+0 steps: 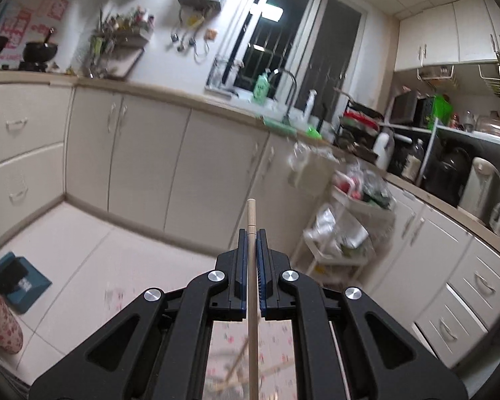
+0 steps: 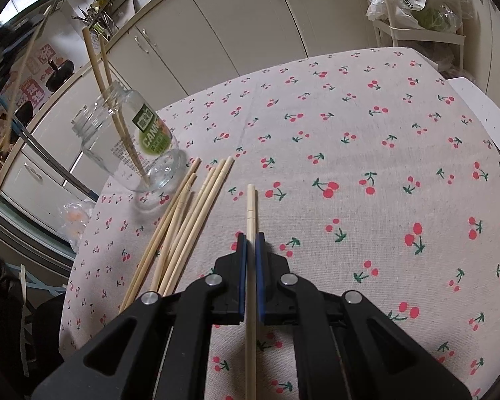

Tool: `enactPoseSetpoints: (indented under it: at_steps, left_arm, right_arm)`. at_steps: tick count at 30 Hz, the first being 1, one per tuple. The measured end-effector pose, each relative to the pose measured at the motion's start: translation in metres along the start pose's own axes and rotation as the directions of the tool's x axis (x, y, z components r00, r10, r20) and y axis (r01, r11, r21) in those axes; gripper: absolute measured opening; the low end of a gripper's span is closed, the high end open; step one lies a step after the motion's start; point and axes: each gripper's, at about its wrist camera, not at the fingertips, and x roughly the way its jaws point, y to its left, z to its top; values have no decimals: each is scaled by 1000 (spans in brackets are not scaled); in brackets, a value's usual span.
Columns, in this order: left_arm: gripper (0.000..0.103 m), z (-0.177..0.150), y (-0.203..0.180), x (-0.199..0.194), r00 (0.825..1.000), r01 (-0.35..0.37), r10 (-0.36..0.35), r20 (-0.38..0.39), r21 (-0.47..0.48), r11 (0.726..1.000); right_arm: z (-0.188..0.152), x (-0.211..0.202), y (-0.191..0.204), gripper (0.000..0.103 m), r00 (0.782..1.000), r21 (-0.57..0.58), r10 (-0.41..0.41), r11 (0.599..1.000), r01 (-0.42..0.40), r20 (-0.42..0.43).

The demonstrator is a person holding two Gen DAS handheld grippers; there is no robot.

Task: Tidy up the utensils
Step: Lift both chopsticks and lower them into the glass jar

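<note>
Cherry-print tablecloth (image 2: 350, 133), glass jar (image 2: 130, 146) standing on it.
Both my grippers pinch one chopstick each: left gripper (image 1: 251, 233) (lifted, facing cabinets), right gripper (image 2: 250, 238) beside the loose chopsticks (image 2: 183, 220) near the jar.

Left gripper (image 1: 250, 236) up high and clamped tight on a single wooden chopstick (image 1: 251, 300), its blunt end poking out just past the blue pads (image 1: 243, 263). Beyond it, pale kitchen cabinets (image 1: 143, 153) run along the far wall. There's a sink tap (image 1: 290, 93) under the dark window (image 1: 293, 43), a loaded white trolley (image 1: 343, 226) to the right, and a blue dustpan (image 1: 23, 280) on the floor at near left.
</note>
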Motion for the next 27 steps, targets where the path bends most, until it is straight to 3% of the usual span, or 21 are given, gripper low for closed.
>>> enactPoseSetpoints:
  at_steps: [10, 19, 23, 27]
  left_arm:
    - [5, -9, 6, 47, 989, -118, 120, 83, -25, 993]
    - [5, -48, 11, 45, 968, -215, 212, 138, 7, 977]
    - [5, -68, 8, 37, 969, -218, 209, 128, 57, 974]
    - [5, -88, 10, 27, 974, -216, 207, 94, 97, 972]
  right_arm:
    - [0, 2, -2, 6, 1000, 19, 24, 1000, -24, 9]
    - [1, 1, -6, 6, 999, 51, 44, 998, -46, 24]
    - [9, -15, -7, 6, 990, 65, 92, 993, -99, 104]
    - [21, -39, -1, 6, 967, 64, 135, 986, -152, 215]
